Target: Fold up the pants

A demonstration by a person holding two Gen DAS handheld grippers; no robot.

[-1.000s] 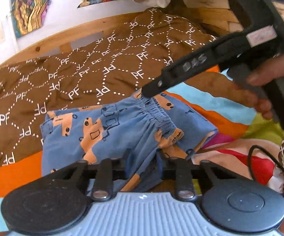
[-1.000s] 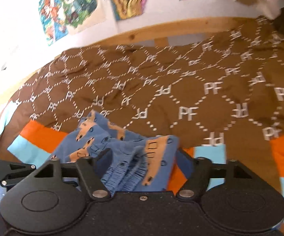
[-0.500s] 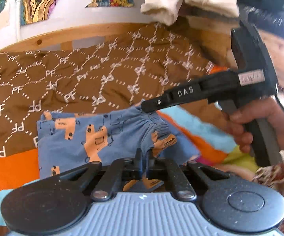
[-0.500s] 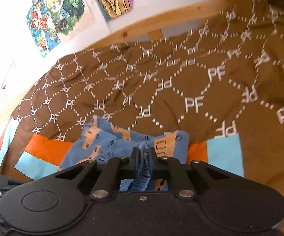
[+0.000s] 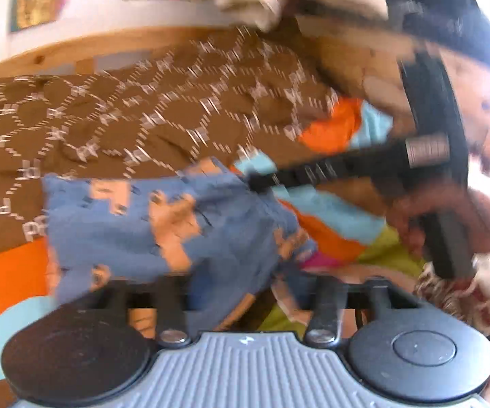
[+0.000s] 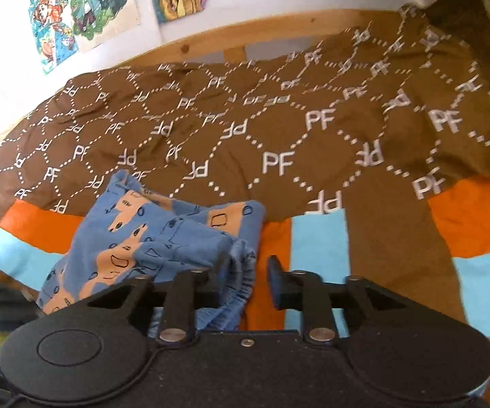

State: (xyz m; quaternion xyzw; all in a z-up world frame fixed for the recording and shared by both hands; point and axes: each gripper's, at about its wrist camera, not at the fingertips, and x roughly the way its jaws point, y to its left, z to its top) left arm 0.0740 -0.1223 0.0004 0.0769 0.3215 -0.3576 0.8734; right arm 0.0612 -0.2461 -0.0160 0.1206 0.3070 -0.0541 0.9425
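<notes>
The small blue cotton pants with orange car prints [image 6: 163, 234] lie folded into a compact bundle on the brown patterned blanket [image 6: 279, 129], and both the left gripper [image 5: 248, 292] and right gripper [image 6: 245, 278] have just been opening, releasing them, so little seems left.

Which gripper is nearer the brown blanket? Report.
Right. The right gripper is at the pants' far edge beside the blanket; the left gripper at their near edge. Both jaws just opened, fabric between.

both wrist views look steeply down, close over the pants [image 5: 163, 231] [image 6: 150, 238] on the bedspread [image 6: 279, 129].
</notes>
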